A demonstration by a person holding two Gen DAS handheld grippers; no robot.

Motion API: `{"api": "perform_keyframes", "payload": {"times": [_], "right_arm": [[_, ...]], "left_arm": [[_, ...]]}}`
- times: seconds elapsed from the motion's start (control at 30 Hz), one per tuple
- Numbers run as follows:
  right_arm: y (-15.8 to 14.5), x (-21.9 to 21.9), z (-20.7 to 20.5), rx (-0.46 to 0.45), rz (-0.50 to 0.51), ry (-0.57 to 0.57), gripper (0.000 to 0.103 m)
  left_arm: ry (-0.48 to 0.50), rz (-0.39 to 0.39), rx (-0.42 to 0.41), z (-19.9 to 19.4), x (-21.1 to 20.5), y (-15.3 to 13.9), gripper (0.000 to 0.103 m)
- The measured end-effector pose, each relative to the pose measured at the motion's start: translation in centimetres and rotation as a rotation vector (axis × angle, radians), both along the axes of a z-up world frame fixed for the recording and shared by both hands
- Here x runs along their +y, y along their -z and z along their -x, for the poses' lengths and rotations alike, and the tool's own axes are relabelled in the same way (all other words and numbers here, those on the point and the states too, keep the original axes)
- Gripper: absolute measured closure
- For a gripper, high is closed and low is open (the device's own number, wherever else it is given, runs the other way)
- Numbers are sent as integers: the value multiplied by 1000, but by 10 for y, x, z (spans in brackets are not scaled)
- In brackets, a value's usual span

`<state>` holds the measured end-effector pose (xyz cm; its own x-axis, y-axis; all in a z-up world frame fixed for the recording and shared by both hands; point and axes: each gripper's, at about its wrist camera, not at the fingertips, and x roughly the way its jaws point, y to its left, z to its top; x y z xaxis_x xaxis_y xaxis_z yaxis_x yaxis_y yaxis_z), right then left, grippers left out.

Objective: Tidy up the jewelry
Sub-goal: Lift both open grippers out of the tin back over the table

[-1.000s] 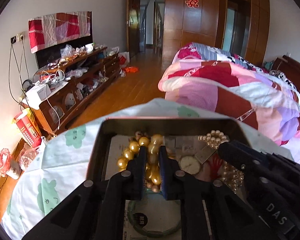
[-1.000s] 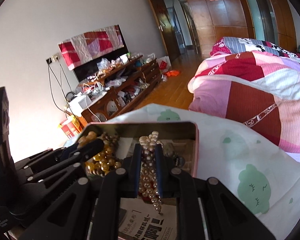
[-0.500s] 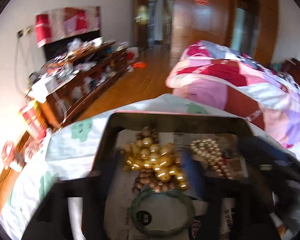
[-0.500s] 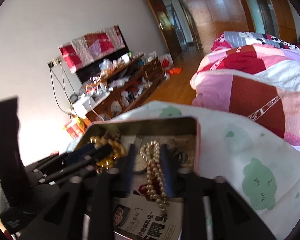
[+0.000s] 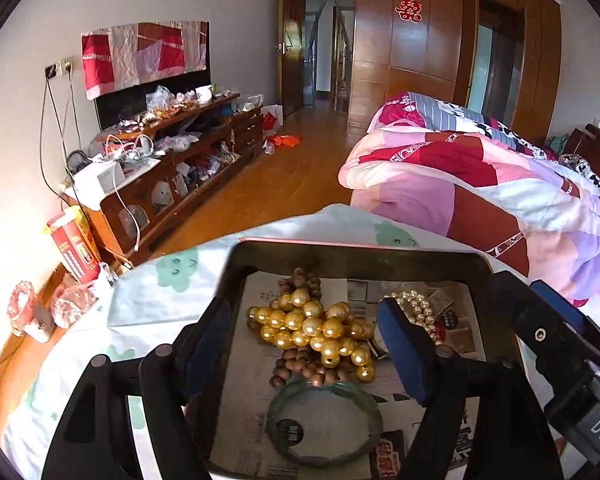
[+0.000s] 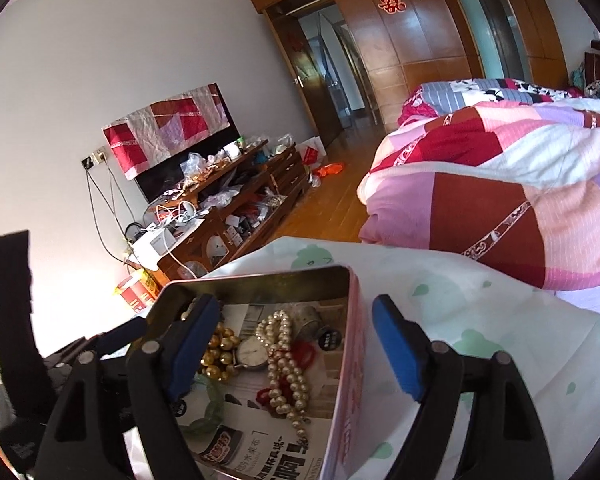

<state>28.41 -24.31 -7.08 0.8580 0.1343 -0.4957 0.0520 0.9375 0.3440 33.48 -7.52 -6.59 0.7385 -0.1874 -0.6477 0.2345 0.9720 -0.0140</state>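
Note:
An open metal tin (image 5: 360, 245) lined with newspaper sits on a cloth with green prints. In it lie a gold bead strand (image 5: 328, 334), brown wooden beads (image 5: 300, 366), a green bangle (image 5: 376, 420) and a white pearl strand (image 5: 416, 312). My left gripper (image 5: 302, 312) hangs open over the gold beads without touching them. In the right wrist view the pearl strand (image 6: 288, 364) lies beside a watch (image 6: 252, 354) and a red band (image 6: 306, 354). My right gripper (image 6: 294, 308) is opening and grips nothing. One of its fingers is inside the tin and the other outside the tin's wall (image 6: 352, 340).
A bed with a pink and red patchwork quilt (image 5: 480, 184) lies to the right. A cluttered wooden cabinet (image 5: 172, 160) stands along the left wall, with wood floor (image 5: 292, 176) between. The other gripper's black body (image 6: 16, 340) crowds the tin's left side.
Both grippers have opened. The left let go of the gold beads and the right let go of the pearl strand; both strands now lie loose in the tin.

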Motion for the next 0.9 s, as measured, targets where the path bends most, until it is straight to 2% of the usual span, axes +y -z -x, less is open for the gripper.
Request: {"api": "perform_keyframes", "payload": {"times": [0.07, 0.23, 0.37, 0.5, 0.9], "right_arm": [[-1, 0, 2, -15, 16, 10, 14], [-6, 8, 7, -62, 78, 11, 13], [-10, 15, 13, -101, 147, 22, 6], [-7, 15, 8, -72, 158, 28, 5], [-12, 10, 32, -74, 193, 89, 5]], "left_arm": [[-21, -9, -18, 6, 3, -4, 27], [-71, -24, -31, 21, 10, -6, 27], [-121, -43, -45, 31, 16, -6, 27], [-154, -8, -28, 36, 26, -7, 27], [-159, -23, -58, 54, 33, -19, 27]]}}
